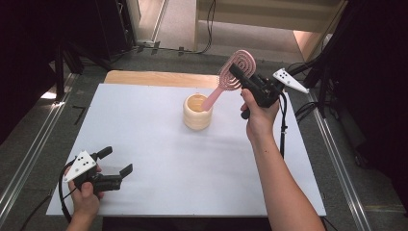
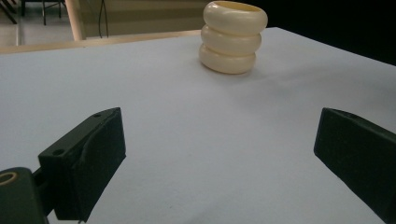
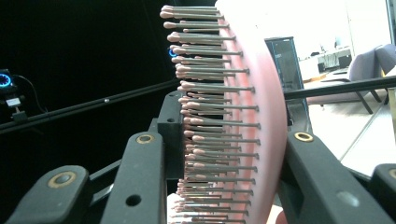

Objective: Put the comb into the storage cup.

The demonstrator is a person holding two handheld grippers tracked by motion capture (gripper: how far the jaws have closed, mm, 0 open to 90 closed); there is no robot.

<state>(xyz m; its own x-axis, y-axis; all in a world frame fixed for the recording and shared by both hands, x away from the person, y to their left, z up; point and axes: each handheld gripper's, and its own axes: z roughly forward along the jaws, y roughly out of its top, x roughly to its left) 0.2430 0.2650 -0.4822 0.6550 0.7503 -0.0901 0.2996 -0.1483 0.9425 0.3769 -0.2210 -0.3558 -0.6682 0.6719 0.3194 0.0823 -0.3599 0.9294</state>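
Pink hairbrush (image 1: 234, 73) is clamped by its head in the right tongs (image 1: 240, 77), handle dipped into cream ringed cup (image 1: 197, 111) below-left of them. Left tongs (image 1: 117, 161) are held wide open, empty, over the desk (image 1: 159, 159).

I see the pink hairbrush (image 1: 230, 79) tilted, its bristled oval head raised up and right, its handle slanting down into the cream ribbed cup (image 1: 197, 113) mid-table.

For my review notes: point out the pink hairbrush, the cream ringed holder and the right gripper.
pink hairbrush (image 1: 236, 70), high view, on its oval head.
cream ringed holder (image 1: 197, 118), high view, on its outer wall.
right gripper (image 1: 238, 72), high view, at its jaws on the brush head.
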